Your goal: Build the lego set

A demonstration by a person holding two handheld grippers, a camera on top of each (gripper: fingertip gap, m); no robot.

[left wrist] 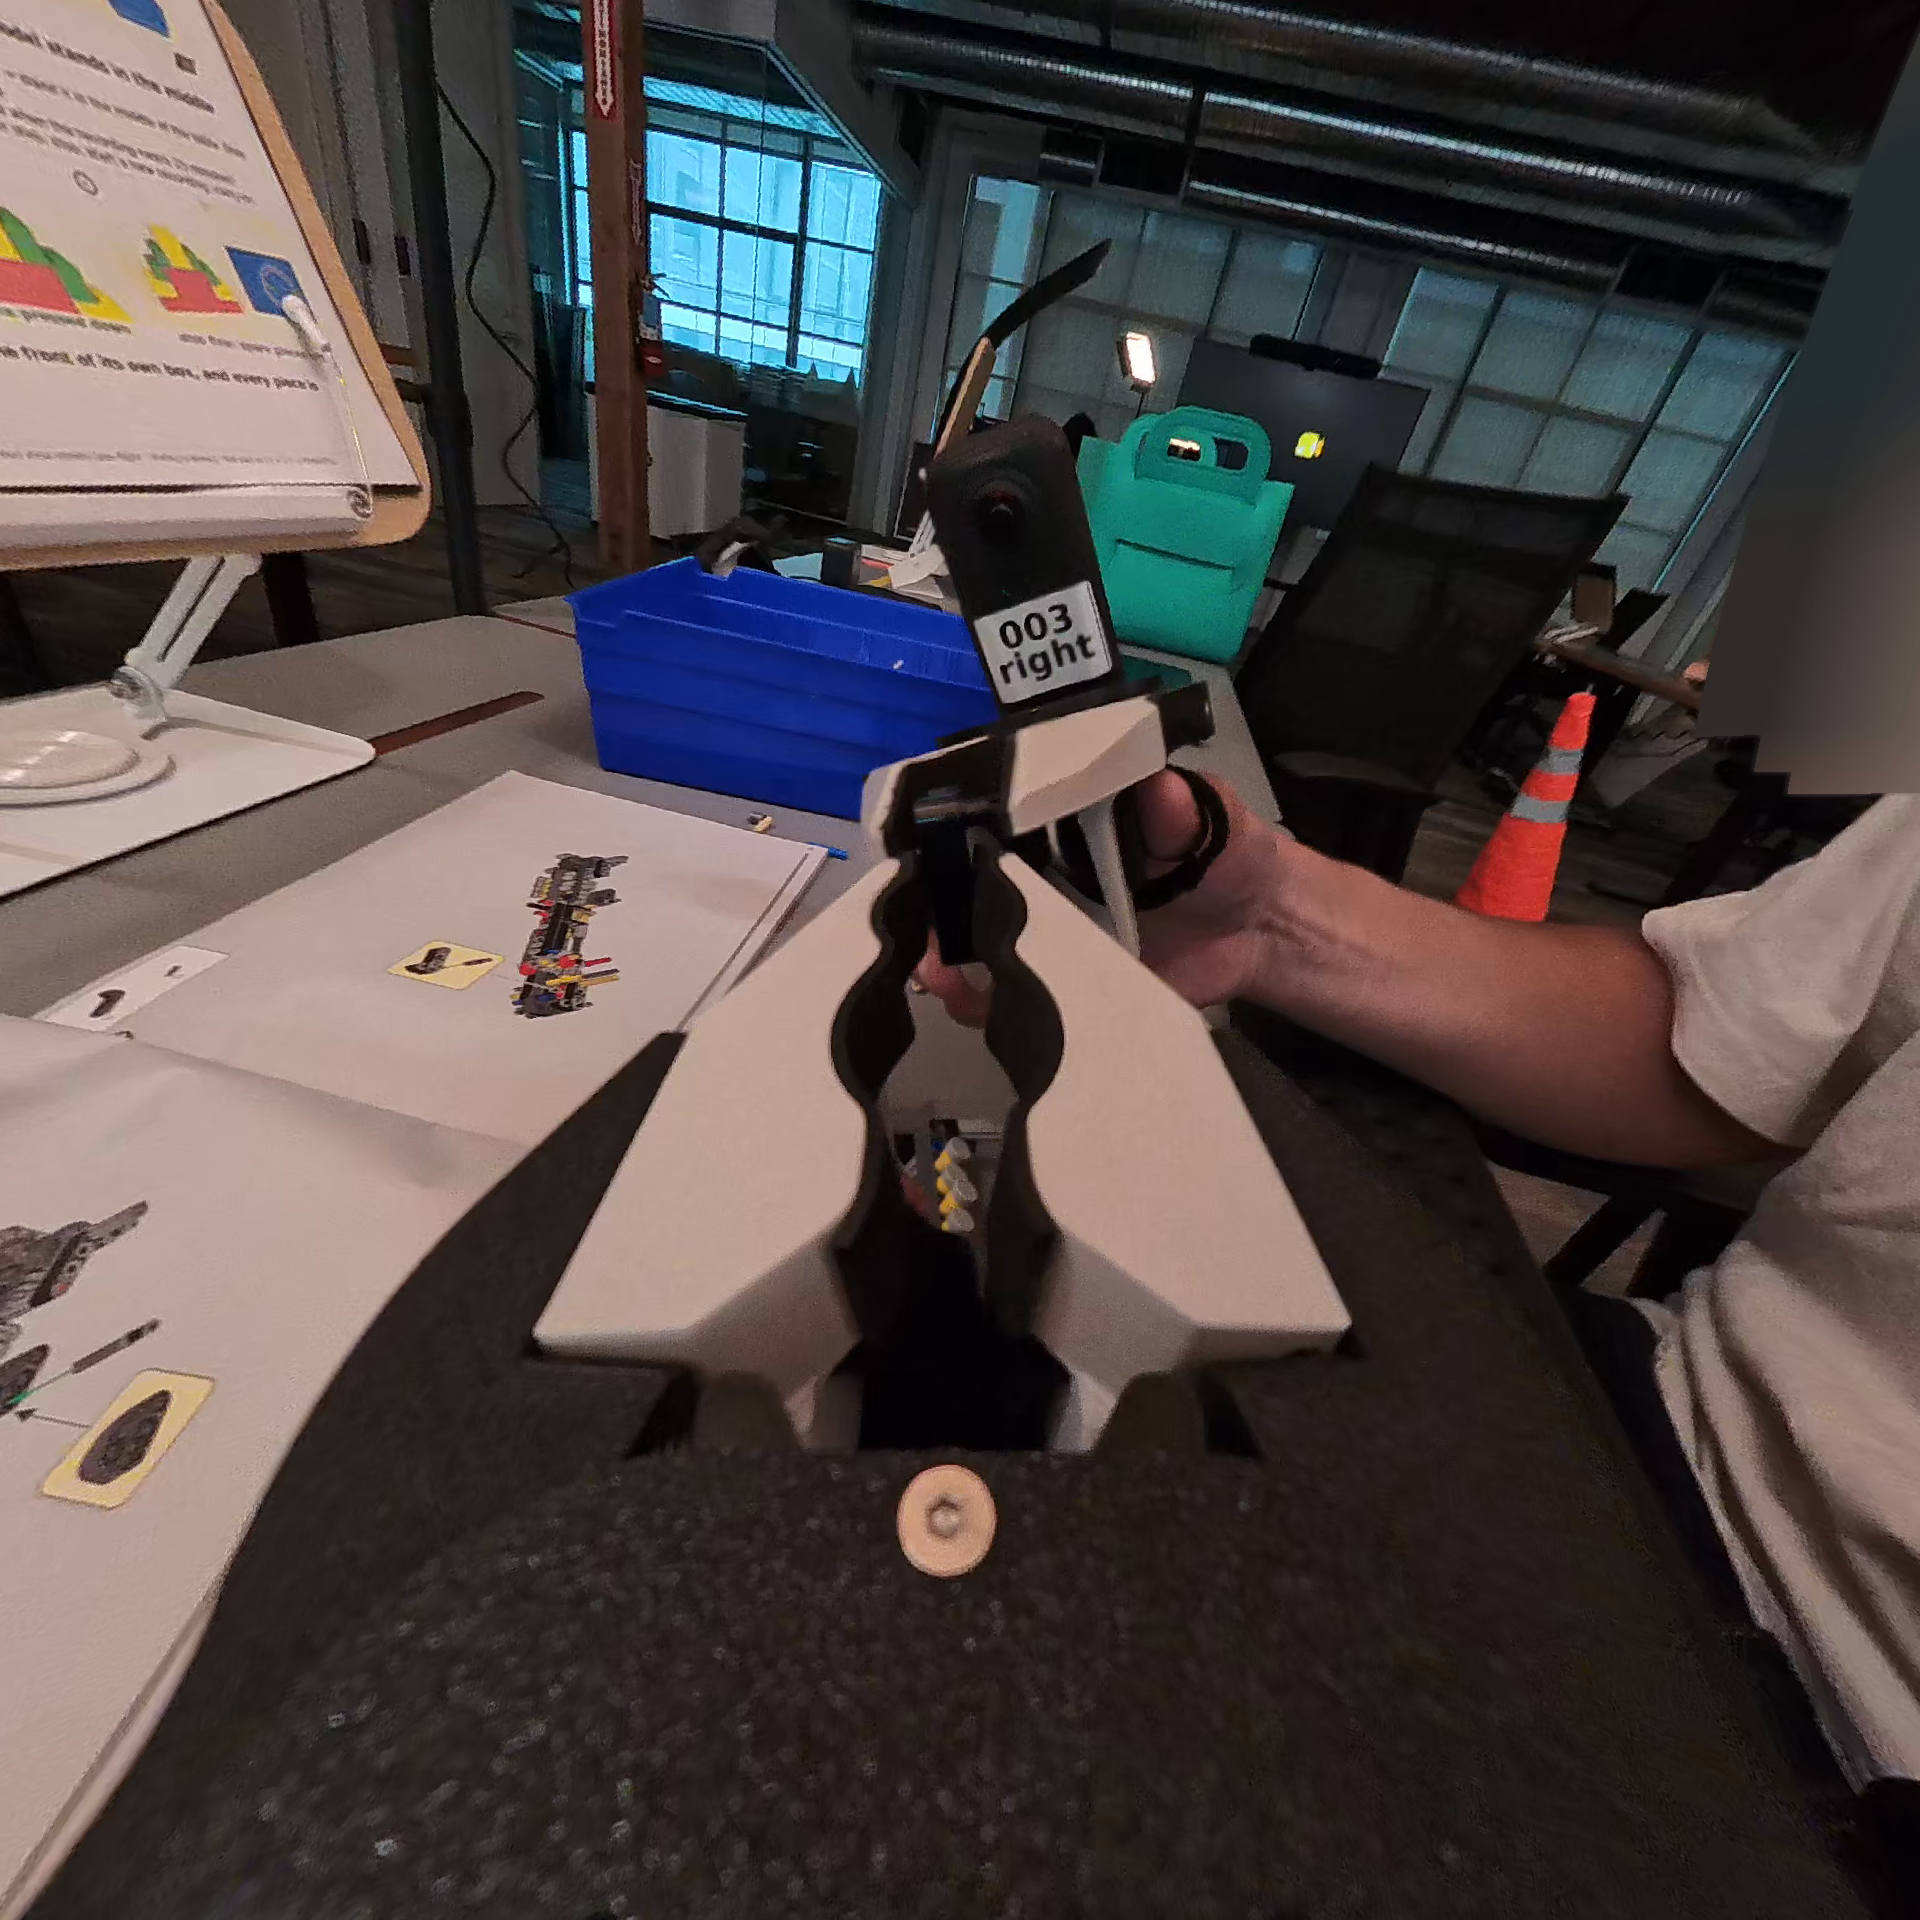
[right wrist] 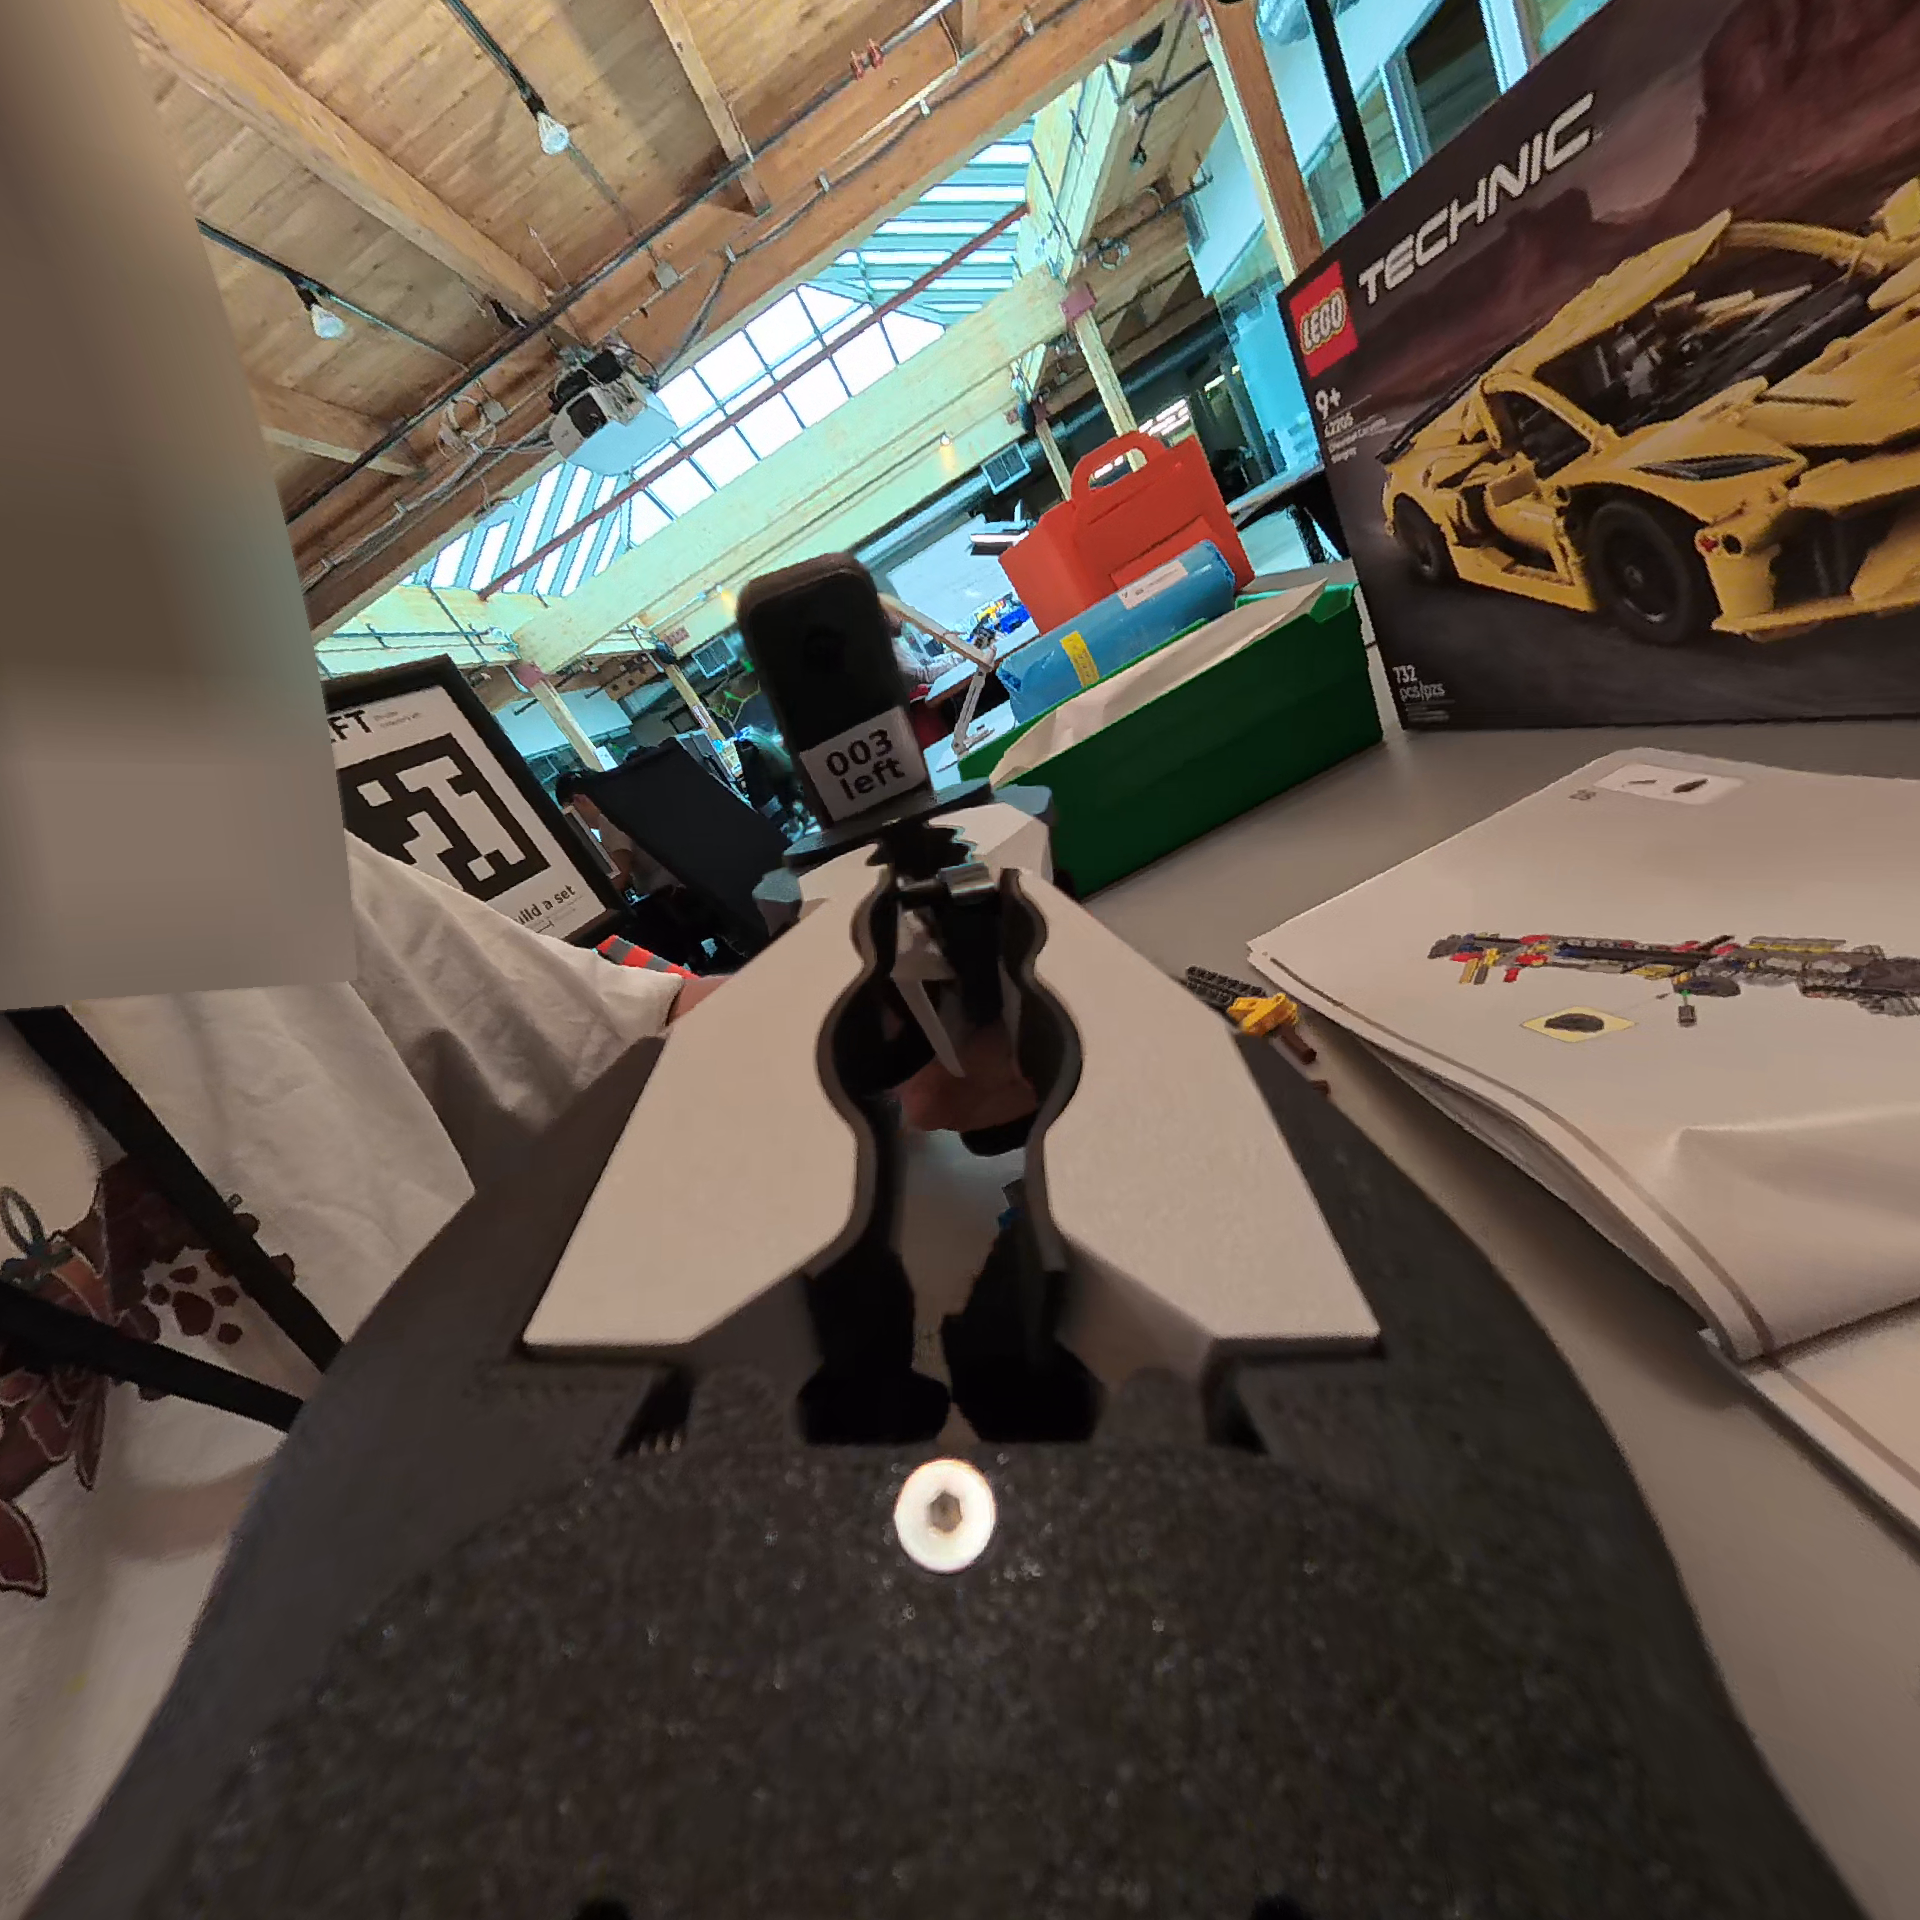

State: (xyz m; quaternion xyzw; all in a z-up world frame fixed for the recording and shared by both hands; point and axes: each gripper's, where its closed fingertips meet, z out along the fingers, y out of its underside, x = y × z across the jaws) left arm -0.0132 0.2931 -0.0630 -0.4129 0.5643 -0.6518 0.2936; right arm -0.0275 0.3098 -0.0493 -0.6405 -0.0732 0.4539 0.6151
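I work over the grey table [right wrist: 1475, 800]. The big lego box [right wrist: 1621, 416] stands at its far side and the open instruction booklet [right wrist: 1662, 1060] lies flat beside my tools. I hold my left gripper [left wrist: 948, 883] and my right gripper [right wrist: 951, 899] raised, tip against tip. Both claws are nearly closed at the tips. Something narrow and dark sits between them, but I cannot tell if it is a piece or only the other claw's pad.

Below, through the gap of the left claw, I see part of the lego build [left wrist: 948, 1184], with yellow pins. A few loose pieces [right wrist: 1252, 1010] lie near the booklet's edge. I think I am in the middle of fitting or passing a small part. The next move needs exact alignment and only soft pressure.
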